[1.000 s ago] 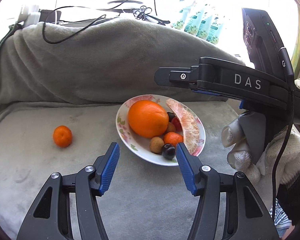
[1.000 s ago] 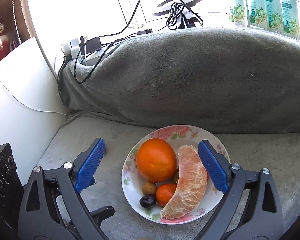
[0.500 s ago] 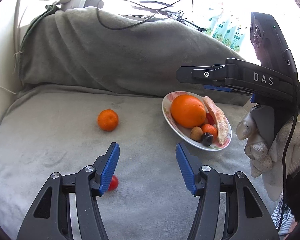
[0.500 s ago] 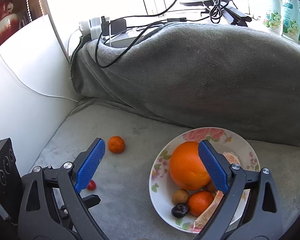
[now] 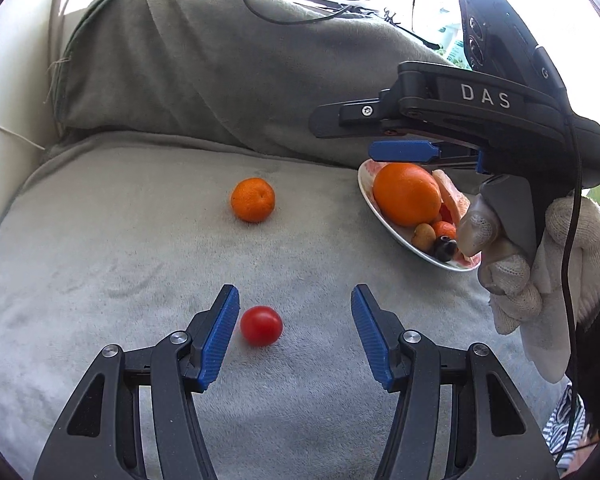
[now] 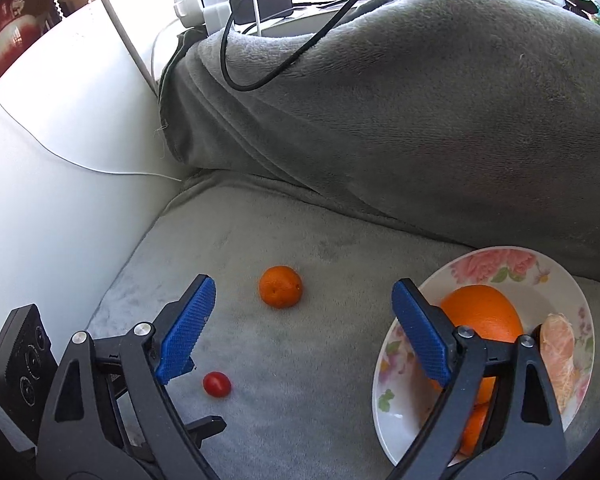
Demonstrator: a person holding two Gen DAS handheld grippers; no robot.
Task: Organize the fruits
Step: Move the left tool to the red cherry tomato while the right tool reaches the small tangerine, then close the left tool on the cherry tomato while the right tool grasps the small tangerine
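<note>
Plate (image 6: 562, 276) already holds a large orange (image 5: 406, 193), a peeled citrus segment (image 6: 558, 344) and several small fruits; a mandarin (image 5: 253, 199) and a red cherry tomato (image 5: 261, 325) lie loose on the grey blanket (image 5: 100, 248), apparently left to gather; left gripper (image 5: 292, 334) tilts downward, jaws apart, the tomato between them beside the left pad, untouched; right gripper (image 6: 300, 328), in a gloved hand (image 5: 540, 264), hangs over the plate's left rim, jaws closing on nothing.

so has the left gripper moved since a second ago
Yes. The left gripper has swung left, away from the plate, which now sits at the right edge; the cherry tomato now lies between its open fingers.
</note>
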